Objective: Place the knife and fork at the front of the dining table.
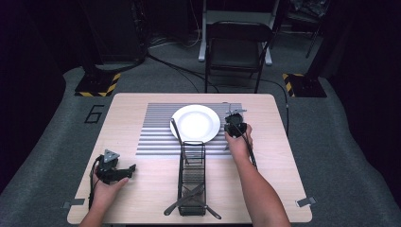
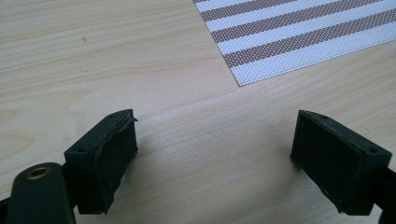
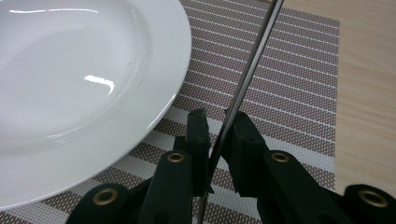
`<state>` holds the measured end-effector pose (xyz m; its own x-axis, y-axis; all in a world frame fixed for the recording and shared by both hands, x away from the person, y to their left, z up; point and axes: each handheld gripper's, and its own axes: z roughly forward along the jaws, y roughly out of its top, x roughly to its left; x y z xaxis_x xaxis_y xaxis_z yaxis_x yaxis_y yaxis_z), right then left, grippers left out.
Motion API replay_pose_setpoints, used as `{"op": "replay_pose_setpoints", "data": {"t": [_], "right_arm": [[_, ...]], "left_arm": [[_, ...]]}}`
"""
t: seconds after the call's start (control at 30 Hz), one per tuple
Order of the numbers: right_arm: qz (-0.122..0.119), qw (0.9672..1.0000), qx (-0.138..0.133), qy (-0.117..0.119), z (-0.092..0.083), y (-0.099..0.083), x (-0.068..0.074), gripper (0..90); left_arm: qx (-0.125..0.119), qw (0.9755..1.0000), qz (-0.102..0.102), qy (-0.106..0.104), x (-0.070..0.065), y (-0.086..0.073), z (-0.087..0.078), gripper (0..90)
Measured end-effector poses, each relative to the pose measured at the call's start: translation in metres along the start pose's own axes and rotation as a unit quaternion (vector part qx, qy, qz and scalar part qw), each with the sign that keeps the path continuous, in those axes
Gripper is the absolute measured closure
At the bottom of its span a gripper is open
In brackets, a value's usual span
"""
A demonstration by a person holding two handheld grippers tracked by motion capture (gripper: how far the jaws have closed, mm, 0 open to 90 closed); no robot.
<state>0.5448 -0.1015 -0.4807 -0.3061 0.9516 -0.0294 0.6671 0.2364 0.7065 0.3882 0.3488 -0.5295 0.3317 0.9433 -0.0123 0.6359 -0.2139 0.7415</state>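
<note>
Beside the white plate [image 3: 84, 88], on its right-hand side, the right gripper [image 3: 218, 135] has its jaws pinched onto a thin metal utensil [image 3: 252, 60], and the shaft runs up between the pads at a slant over the striped placemat [image 3: 289, 93]. Which end is which I can't tell from here; the high view shows a dark length trailing back past the wrist [image 1: 249, 151]. That piece looks light, stiff and slick, so a narrow grip like this could let it swivel or slide — a hold nearer the middle would probably keep it steadier, and a gentle set-down flat on the mat seems wise. Close on one side is the plate's rim, hard and breakable, so any swing toward it risks a clink; on the other side there's open mat, then bare table [image 1: 274, 118] with fair room before the edge. Another utensil [image 1: 175, 130] lies at the plate's left, and the wire caddy [image 1: 192, 175] sits nearer the person with more cutlery in it. Down at the near left corner, the left gripper [image 2: 212, 149] rests with jaws wide apart, nothing between them, just bare wood.
</note>
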Motion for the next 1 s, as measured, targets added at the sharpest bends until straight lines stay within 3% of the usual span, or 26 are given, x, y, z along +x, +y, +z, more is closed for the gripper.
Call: {"op": "replay_pose_setpoints", "data": {"t": [0.2, 0.4, 0.83, 1.0], "right_arm": [[-0.002, 0.9999, 0.012, 0.009, 0.006, -0.003, 0.000, 82.8], [0.012, 0.9998, 0.013, 0.014, 0.009, -0.002, -0.003, 85.9], [0.006, 0.9997, 0.022, 0.010, 0.013, -0.003, -0.007, 84.5], [0.003, 0.9991, 0.039, 0.015, 0.015, -0.006, -0.007, 81.5]], "left_arm": [[0.000, 1.0000, 0.000, 0.000, 0.000, 0.000, 0.000, 13.8], [0.003, 1.0000, 0.001, 0.000, 0.000, 0.000, 0.000, 13.8], [0.003, 1.0000, 0.001, -0.001, 0.000, 0.000, 0.000, 13.8], [0.003, 1.0000, 0.000, -0.001, 0.000, 0.000, 0.000, 13.8]]}}
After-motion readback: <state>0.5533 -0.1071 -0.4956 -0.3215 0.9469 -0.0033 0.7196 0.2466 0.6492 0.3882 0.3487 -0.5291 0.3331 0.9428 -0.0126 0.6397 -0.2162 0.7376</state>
